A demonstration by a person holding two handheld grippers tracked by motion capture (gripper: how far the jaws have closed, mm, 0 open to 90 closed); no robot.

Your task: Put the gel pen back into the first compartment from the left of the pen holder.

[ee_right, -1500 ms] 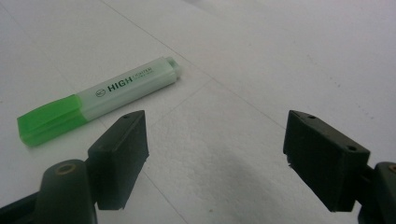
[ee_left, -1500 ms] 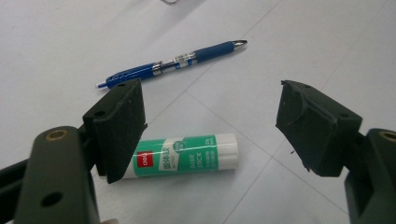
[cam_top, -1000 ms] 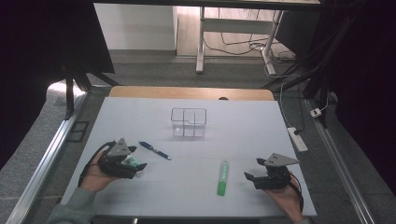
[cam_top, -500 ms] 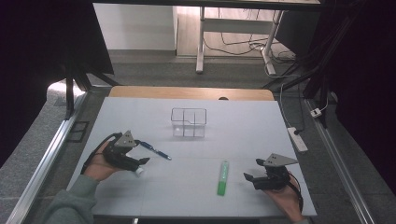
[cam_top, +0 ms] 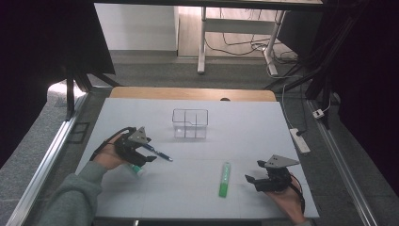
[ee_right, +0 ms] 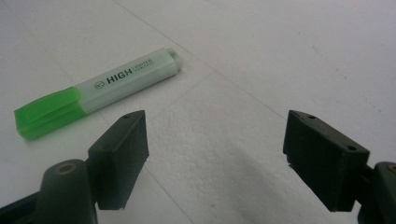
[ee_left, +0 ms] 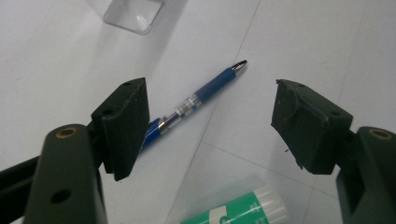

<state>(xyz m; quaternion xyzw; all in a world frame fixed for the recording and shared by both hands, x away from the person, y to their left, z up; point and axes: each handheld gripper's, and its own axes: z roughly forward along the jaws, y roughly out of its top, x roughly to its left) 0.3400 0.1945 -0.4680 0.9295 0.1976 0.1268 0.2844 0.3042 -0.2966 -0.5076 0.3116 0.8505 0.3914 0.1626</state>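
A blue pen (cam_top: 159, 154) lies on the white table left of centre, tip pointing right. My left gripper (cam_top: 147, 153) hovers over its rear end. In the left gripper view the pen (ee_left: 201, 95) lies on the table under the gap between the wide jaws of that gripper (ee_left: 210, 126). The pads do not touch it, and the jaws have just been closing a little. A green highlighter (cam_top: 225, 179) lies at front centre. My right gripper (cam_top: 254, 172) rests open to its right, and in the right gripper view the highlighter (ee_right: 98, 98) lies ahead and left of the empty jaws (ee_right: 215, 154).
A clear divided box (cam_top: 190, 123) stands at the middle of the table (cam_top: 244, 127), beyond the pen. A white and green tube (cam_top: 136, 168) lies by my left hand, also at the bottom of the left gripper view (ee_left: 233, 212). A power strip (cam_top: 301, 140) hangs past the right edge.
My left hand has moved away from me and to the right, reaching the pen's rear end. The white and green tube now shows beside it. The right gripper has not moved.
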